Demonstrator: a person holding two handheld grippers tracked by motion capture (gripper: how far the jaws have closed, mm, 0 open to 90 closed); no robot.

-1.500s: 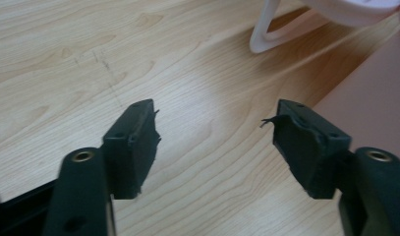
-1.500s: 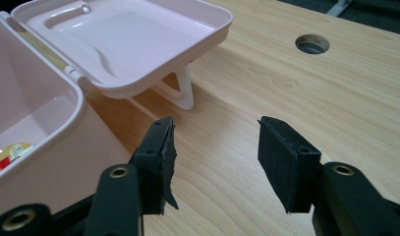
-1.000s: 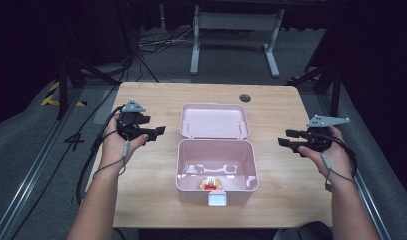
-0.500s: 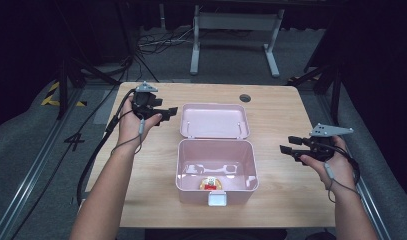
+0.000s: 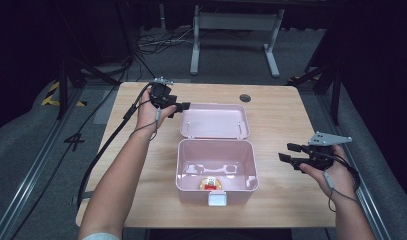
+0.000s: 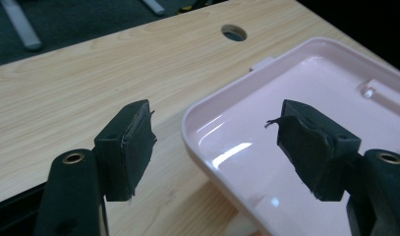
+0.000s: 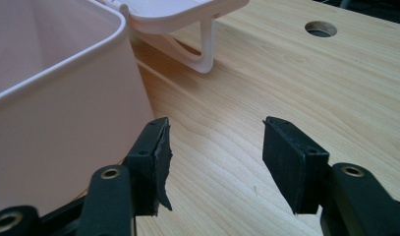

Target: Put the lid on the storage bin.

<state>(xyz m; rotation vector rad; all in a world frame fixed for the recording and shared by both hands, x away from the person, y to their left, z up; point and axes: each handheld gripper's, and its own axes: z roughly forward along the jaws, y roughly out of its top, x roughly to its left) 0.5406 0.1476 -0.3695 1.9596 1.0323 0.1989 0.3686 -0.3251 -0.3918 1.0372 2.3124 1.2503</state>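
A pink plastic box (image 5: pixel 216 187) stands open in the middle of the wooden table (image 5: pixel 141 165), its lid (image 5: pixel 213 121) laid back flat behind it. A small red and yellow item (image 5: pixel 209 184) lies inside at the front. My left gripper (image 5: pixel 182 107) is open at the lid's left edge; in the left gripper view its jaws straddle the lid's rim (image 6: pixel 197 142), the left gripper (image 6: pixel 214 142) touching nothing. My right gripper (image 5: pixel 286 152) hovers open to the right of the box, and the right gripper view shows the box wall (image 7: pixel 65 123) beside the empty right gripper (image 7: pixel 214 147).
A round cable hole (image 5: pixel 245 97) sits in the table behind the lid. A white latch (image 5: pixel 217 200) juts from the box front. Metal stand legs (image 5: pixel 236 40) and cables lie on the floor beyond the table. Bare wood lies left and right of the box.
My left gripper has moved away from me and rightward, up to the lid's left edge. The right gripper has drifted slightly toward me and stays open.
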